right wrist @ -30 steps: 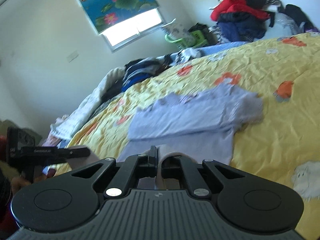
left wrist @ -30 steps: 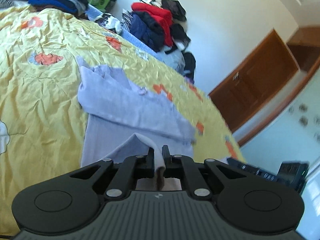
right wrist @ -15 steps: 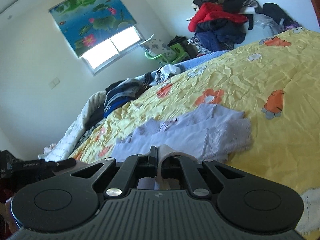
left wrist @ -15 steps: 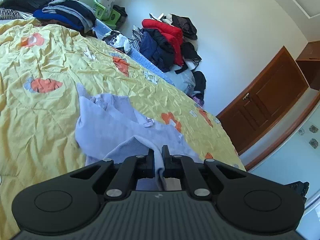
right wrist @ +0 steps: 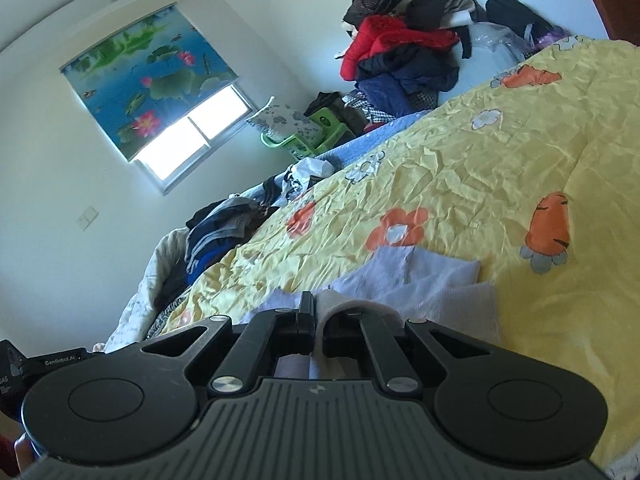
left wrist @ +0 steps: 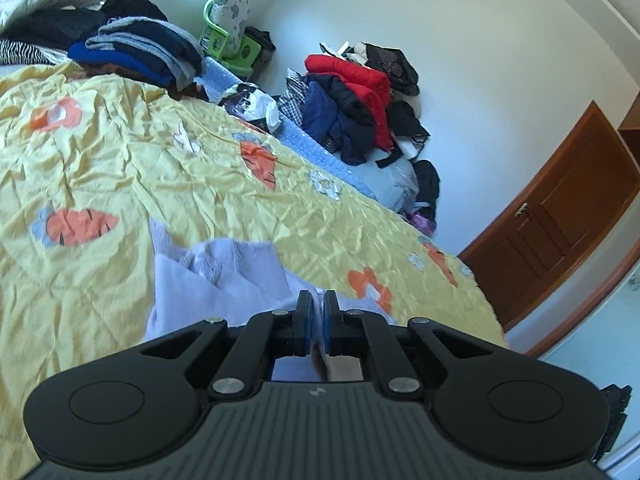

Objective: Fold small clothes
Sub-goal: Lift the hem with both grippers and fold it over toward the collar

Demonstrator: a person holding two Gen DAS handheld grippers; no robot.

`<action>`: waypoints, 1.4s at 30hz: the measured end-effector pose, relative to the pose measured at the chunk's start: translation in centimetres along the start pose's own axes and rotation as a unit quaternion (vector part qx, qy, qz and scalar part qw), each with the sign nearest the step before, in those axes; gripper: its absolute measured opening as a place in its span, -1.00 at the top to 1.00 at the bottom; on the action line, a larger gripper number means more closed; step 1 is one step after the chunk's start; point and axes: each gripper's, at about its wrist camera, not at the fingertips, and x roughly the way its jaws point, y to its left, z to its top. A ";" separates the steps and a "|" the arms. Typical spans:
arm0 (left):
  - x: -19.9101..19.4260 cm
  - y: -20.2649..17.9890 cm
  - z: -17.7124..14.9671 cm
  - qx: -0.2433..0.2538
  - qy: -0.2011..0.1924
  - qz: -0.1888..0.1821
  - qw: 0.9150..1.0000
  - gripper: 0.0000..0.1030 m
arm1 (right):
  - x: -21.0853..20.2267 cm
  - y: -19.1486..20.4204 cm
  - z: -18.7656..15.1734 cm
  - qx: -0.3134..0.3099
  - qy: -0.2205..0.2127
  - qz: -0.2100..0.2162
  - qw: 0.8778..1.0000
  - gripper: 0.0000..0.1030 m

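Mid-fold: my left gripper (left wrist: 316, 312) and right gripper (right wrist: 316, 316) each pinch the lilac garment's (left wrist: 224, 276) hem, apparently; next I lay it toward the orange flower (right wrist: 396, 232).

Both wrist views sit low and close over the yellow bedspread (left wrist: 120, 168), the left one facing the door (left wrist: 560, 216), the right one the window (right wrist: 192, 136), and both share the lilac garment (left wrist: 224, 276) and far clothes heap (right wrist: 400, 52).
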 end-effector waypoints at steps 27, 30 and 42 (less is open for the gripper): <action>6.3 6.6 -4.3 -0.164 0.170 -0.043 0.971 -0.66 | 3.4 -2.3 -0.6 -0.004 0.033 -0.027 0.999 0.83; 7.1 7.7 -4.9 -0.204 0.154 -0.035 0.966 -0.66 | 3.3 -2.1 -0.8 -0.008 0.034 -0.027 0.999 0.82; 8.4 8.5 -4.6 -0.259 0.109 -0.039 0.959 -0.50 | 3.3 -2.3 -1.6 0.000 0.035 -0.031 0.999 0.81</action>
